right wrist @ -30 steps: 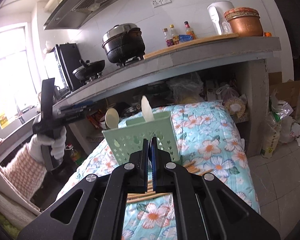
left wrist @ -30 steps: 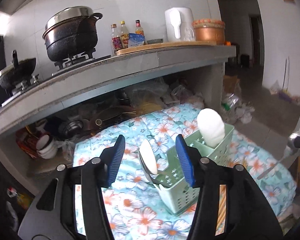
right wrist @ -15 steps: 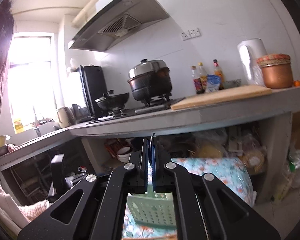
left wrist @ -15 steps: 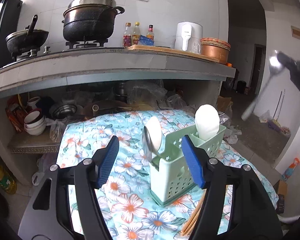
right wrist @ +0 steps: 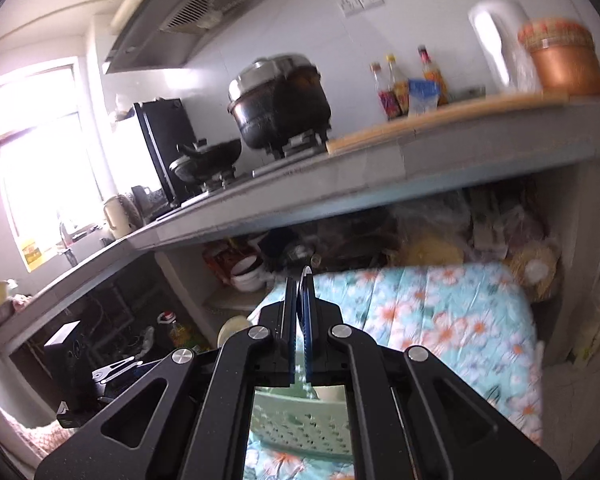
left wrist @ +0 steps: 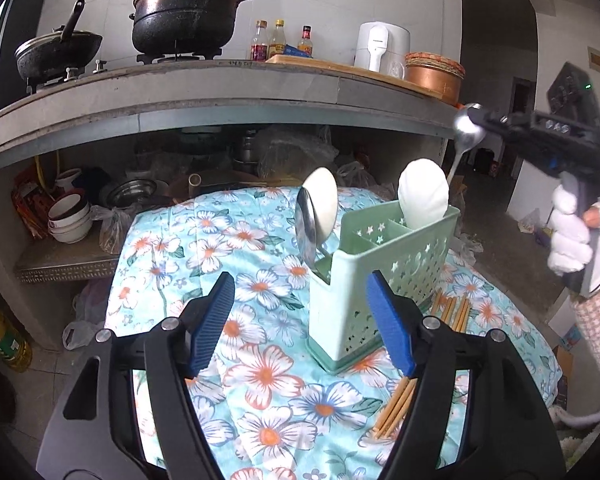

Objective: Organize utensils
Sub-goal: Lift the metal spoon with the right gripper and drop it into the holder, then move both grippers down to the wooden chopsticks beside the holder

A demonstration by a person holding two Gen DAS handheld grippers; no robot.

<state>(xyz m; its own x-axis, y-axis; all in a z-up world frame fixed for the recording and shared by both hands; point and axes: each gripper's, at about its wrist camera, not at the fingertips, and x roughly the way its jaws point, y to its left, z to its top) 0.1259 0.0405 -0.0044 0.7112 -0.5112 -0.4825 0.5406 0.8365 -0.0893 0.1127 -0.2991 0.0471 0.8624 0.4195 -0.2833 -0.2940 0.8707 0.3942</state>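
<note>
A pale green utensil caddy stands on the flowered cloth. Two white spoons and a metal spoon stick up out of it. My left gripper is open just short of the caddy's near corner, and its blue pads touch nothing. Up at the right, my right gripper is shut on another metal spoon, whose handle hangs down. In the right wrist view that gripper shows the spoon edge-on between its pads, with the caddy below it.
Wooden chopsticks lie on the cloth beside and in front of the caddy. A concrete counter behind carries pots, bottles and a copper bowl. Bowls and bags fill the shelf underneath. A gloved hand holds the right gripper.
My left gripper's jaws have spread wider and it has rolled level and sunk toward the caddy. The right gripper has risen off the table with the metal spoon.
</note>
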